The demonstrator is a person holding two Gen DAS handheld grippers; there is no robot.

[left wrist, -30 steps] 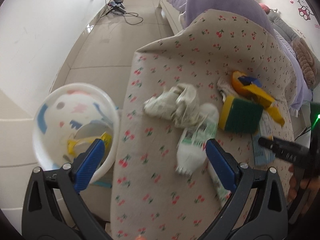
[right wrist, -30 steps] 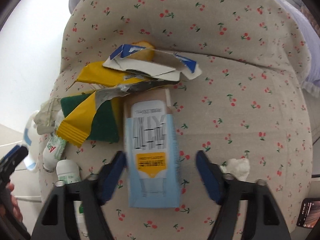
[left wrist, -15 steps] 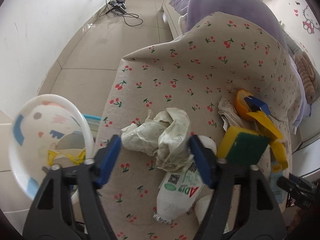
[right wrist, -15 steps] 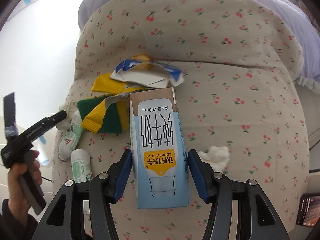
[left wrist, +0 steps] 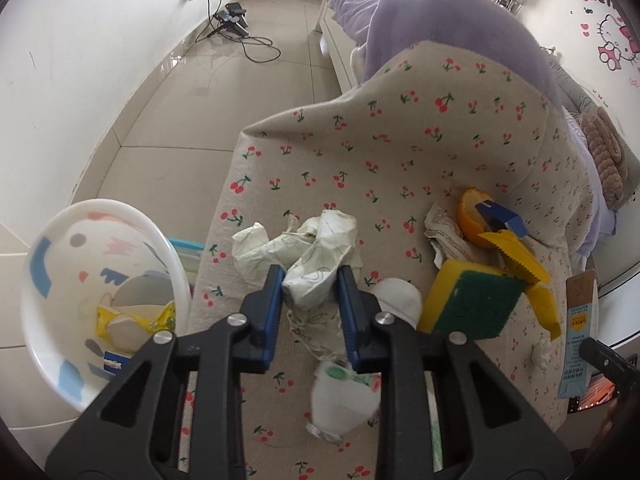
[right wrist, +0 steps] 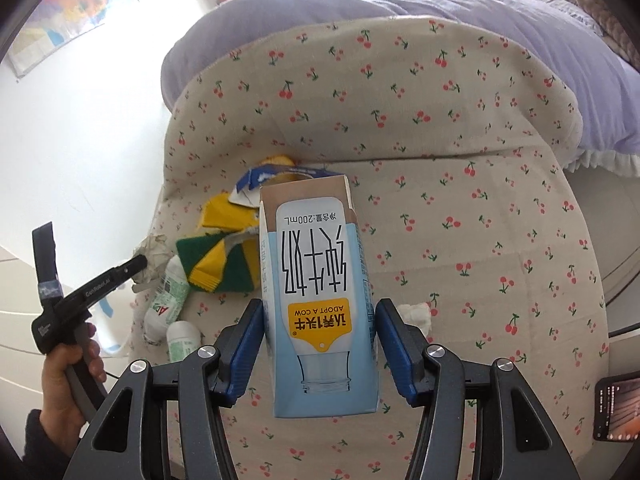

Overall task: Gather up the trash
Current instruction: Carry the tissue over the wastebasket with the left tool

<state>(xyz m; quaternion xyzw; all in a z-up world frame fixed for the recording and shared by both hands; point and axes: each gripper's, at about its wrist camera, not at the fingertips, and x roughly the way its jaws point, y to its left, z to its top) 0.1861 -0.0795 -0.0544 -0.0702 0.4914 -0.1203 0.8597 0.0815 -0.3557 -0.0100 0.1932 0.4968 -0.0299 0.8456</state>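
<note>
Right now I have the milk carton [right wrist: 320, 300] in my right hand-held gripper [right wrist: 320, 344], its long axis running straight away from me along the fingers, the opened top end pointing forward and the base nearest the camera. It is pale blue with a white bottle shape printed on it, a yellow label and large dark lettering, all reading upside down from my side. The blue pads [right wrist: 246, 344] press both of its side walls, so the jaws stand about half open around it, and it is held clear above the cherry-print cloth [right wrist: 480, 200].

On my left, the left hand-held gripper [left wrist: 310, 304] is closing on the crumpled paper wad [left wrist: 304, 252]. The wad is off-white with faint line drawings, creased into several lobes, and its long axis lies across the fingers, spreading out to the left beyond the tips. Its near lobe sits between the two blue pads, which already touch it on both sides. It rests on the cloth, near the edge closest to the white patterned bin [left wrist: 60, 280].

Just to the right of the wad lie a white plastic bottle [left wrist: 344, 392], a yellow-and-green sponge [left wrist: 468, 304], a yellow wrapper [left wrist: 524, 272] and an orange peel [left wrist: 470, 216].
</note>
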